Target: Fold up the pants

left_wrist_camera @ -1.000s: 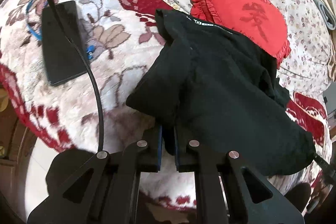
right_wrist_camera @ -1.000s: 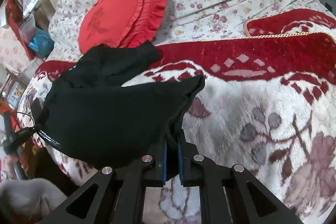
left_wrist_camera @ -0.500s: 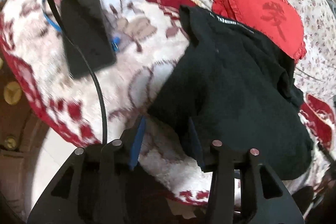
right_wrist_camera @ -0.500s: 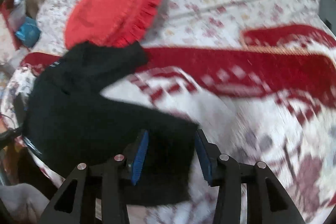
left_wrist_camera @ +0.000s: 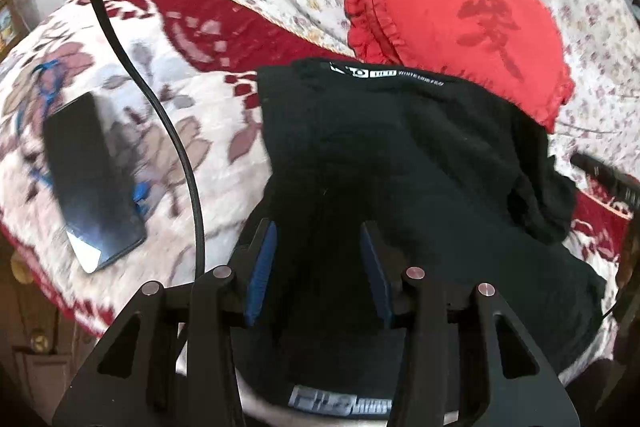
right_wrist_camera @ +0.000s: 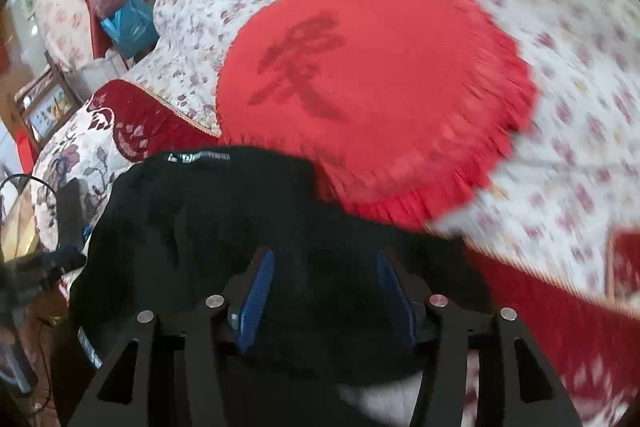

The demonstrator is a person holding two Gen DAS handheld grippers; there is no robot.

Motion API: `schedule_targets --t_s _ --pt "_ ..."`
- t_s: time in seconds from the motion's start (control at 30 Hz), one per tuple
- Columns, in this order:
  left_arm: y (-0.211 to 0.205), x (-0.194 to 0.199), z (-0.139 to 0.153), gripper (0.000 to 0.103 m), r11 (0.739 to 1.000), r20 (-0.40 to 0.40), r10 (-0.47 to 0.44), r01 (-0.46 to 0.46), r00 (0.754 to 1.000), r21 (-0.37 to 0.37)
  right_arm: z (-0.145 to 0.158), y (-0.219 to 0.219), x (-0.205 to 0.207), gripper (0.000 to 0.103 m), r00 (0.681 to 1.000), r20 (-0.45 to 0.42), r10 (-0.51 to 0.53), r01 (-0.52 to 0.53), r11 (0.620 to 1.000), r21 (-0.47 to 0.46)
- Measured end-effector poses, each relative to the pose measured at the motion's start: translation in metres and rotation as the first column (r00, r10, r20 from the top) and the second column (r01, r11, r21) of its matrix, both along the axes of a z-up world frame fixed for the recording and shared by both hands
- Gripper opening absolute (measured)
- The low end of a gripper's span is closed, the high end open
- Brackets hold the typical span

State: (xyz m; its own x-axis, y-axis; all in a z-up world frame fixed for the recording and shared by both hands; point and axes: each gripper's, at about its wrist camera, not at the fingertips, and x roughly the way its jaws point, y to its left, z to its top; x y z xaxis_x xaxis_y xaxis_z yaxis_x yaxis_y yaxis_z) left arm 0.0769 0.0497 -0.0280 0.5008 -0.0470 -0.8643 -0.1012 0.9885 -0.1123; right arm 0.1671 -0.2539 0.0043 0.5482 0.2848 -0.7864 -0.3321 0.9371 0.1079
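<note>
The left hand-held gripper point(left_wrist_camera: 316, 263) hangs with its jaws spread over the black pants point(left_wrist_camera: 420, 167) on the bed point(left_wrist_camera: 200, 115). A red cushion point(left_wrist_camera: 460, 19) touches their far edge; a phone point(left_wrist_camera: 90, 183) lies near the bed's left edge.

A phone point(left_wrist_camera: 90, 183) and cable point(left_wrist_camera: 168, 131) crowd the blanket point(left_wrist_camera: 224, 131) left of the pants point(left_wrist_camera: 400, 163).

Left tongs point(left_wrist_camera: 316, 239) and right tongs point(right_wrist_camera: 324, 267) both spread wide, gripping nothing

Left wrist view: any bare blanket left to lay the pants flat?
Bare strip of blanket between phone and pants, crossed by the cable. Crowded right: pants touch the red pillow.
</note>
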Motion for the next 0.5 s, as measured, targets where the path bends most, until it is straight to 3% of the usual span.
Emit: schedule_targets --t_s 0.17,0.2,0.23,0.3,0.37,0.5 --pt "0.006 0.033 -0.029 0.043 0.999 -0.068 0.025 -0.023 0.997 0.029 -0.030 0.027 0.052 0.061 0.998 -0.060 0.036 -0.037 0.999 -0.011" --pt "0.010 0.035 -0.032 0.047 0.998 -0.070 0.044 -0.041 0.997 0.043 -0.039 0.030 0.061 0.055 0.997 -0.072 0.039 -0.041 0.999 -0.024" --pt "0.015 0.038 -0.035 0.053 0.998 -0.077 0.059 -0.056 0.995 0.039 -0.043 0.030 0.065 0.029 0.996 -0.078 0.040 -0.042 0.999 -0.034" --pt "0.030 0.039 -0.040 0.061 0.995 -0.091 0.088 -0.091 0.992 -0.030 -0.045 0.027 0.069 0.007 0.996 -0.077 0.037 -0.040 0.999 -0.035" --pt "0.037 0.039 -0.043 0.061 0.991 -0.104 0.095 -0.104 0.990 -0.080 -0.032 0.024 0.064 0.005 0.997 -0.045 0.059 -0.059 0.998 0.000" --pt "0.042 0.033 -0.036 0.061 0.988 -0.097 0.115 -0.124 0.989 -0.090 0.019 0.014 0.026 0.005 0.988 0.059 0.140 -0.146 0.983 0.108"
